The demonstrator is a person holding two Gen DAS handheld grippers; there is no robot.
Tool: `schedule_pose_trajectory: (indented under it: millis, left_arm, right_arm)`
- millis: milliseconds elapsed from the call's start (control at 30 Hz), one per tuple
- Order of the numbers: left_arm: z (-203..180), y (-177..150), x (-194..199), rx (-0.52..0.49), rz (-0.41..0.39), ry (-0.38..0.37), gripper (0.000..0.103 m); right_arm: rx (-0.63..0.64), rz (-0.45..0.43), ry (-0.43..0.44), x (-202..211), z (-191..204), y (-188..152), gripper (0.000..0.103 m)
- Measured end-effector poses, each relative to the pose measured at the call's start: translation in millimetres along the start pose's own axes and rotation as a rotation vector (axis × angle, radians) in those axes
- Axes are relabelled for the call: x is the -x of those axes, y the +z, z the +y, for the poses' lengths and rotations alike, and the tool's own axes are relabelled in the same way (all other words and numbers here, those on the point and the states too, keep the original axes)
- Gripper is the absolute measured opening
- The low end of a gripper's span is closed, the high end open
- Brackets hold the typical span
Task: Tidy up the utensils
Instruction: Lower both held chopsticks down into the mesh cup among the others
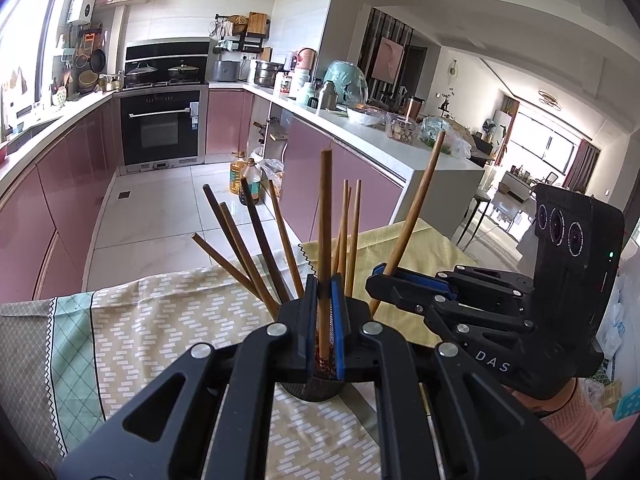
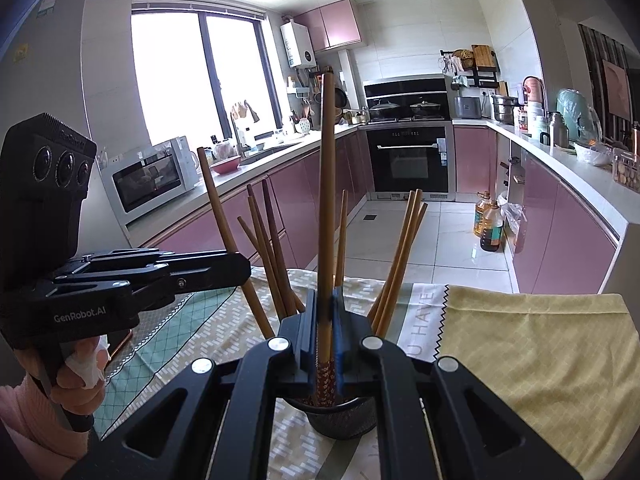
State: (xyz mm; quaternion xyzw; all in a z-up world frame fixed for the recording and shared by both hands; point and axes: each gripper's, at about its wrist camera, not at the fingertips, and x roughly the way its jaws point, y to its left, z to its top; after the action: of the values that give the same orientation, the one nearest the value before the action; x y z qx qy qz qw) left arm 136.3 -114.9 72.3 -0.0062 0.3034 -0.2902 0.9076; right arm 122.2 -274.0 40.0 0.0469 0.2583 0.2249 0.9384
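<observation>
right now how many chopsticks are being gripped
2: one chopstick in the left gripper, a second chopstick in the right gripper, both lower ends in the black holder. Other chopsticks stand loose there.

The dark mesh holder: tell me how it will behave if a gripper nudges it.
The dark mesh holder looks small and light, so a nudge would probably slide it on the patterned cloth. The chopsticks stand far above its rim and splay outward, so it may be top-heavy and apt to tip. They sit loose and would likely rattle or shift.
</observation>
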Motion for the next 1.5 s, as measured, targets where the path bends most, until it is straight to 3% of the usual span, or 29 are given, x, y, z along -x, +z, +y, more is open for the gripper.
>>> schedule_pose_trajectory:
  millis: [1500]
  left_arm:
    - [10.4, 0.3, -40.2, 0.017, 0.053, 0.048, 0.008]
  right_arm:
    - [-0.017, 0.069, -0.006, -24.7, -10.2, -7.7, 0.006]
